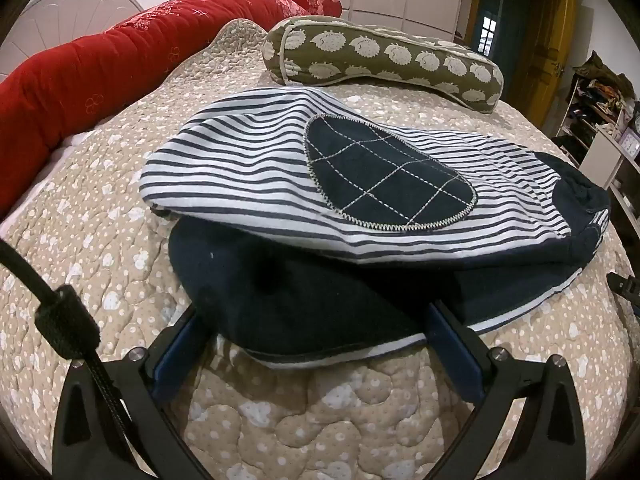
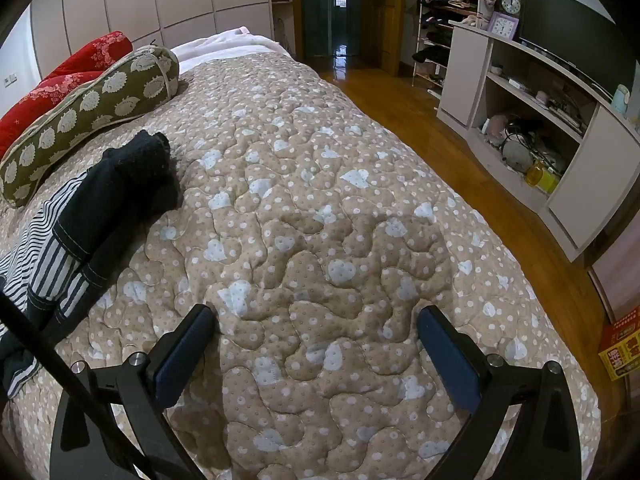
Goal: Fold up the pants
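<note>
The pants [image 1: 256, 168] are navy-and-white striped with a navy quilted knee patch [image 1: 384, 176] and lie folded in a pile on the beige quilted bed [image 1: 80, 240]. My left gripper [image 1: 316, 324] is open, its blue-padded fingers [image 1: 448, 344] on either side of the navy lower layer's near edge. In the right wrist view the pants [image 2: 100, 200] lie at the left, with a dark cuff end toward the pillow. My right gripper [image 2: 316, 320] is open and empty over bare quilt, to the right of the pants.
A green hedgehog-print pillow [image 1: 380, 56] and a red bolster [image 1: 100, 72] lie behind the pants. The bed's right edge drops to a wooden floor [image 2: 420, 96]. A white shelf unit [image 2: 540, 120] stands along the wall and an orange box [image 2: 620, 344] sits on the floor.
</note>
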Tool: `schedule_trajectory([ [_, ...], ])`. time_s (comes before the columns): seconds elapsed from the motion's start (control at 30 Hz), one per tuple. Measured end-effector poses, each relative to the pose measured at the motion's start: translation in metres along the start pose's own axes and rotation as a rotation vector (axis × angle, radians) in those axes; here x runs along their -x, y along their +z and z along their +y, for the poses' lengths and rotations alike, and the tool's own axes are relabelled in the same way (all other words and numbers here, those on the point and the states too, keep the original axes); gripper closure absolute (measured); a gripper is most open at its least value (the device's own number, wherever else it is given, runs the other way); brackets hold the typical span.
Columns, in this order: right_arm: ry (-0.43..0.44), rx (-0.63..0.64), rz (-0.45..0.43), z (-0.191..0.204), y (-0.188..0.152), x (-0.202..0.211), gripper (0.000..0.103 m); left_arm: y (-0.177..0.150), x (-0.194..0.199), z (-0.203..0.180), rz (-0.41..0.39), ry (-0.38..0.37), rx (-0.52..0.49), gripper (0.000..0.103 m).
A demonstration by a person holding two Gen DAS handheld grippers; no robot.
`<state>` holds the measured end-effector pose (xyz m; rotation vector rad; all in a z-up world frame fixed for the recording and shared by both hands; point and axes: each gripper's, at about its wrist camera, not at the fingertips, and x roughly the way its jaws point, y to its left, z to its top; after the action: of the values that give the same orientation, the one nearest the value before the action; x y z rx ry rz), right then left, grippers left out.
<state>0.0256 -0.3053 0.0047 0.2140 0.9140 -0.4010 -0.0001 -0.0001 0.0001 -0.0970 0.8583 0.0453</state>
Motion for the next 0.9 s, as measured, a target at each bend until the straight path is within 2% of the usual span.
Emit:
schedule_trajectory([
  [0.9,0.000,0.000,0.000,0.0000,-0.0001,-0.0001,0.000,0.0004,-0.0020,-0.0027,0.001,0.003,0.000,0.000],
])
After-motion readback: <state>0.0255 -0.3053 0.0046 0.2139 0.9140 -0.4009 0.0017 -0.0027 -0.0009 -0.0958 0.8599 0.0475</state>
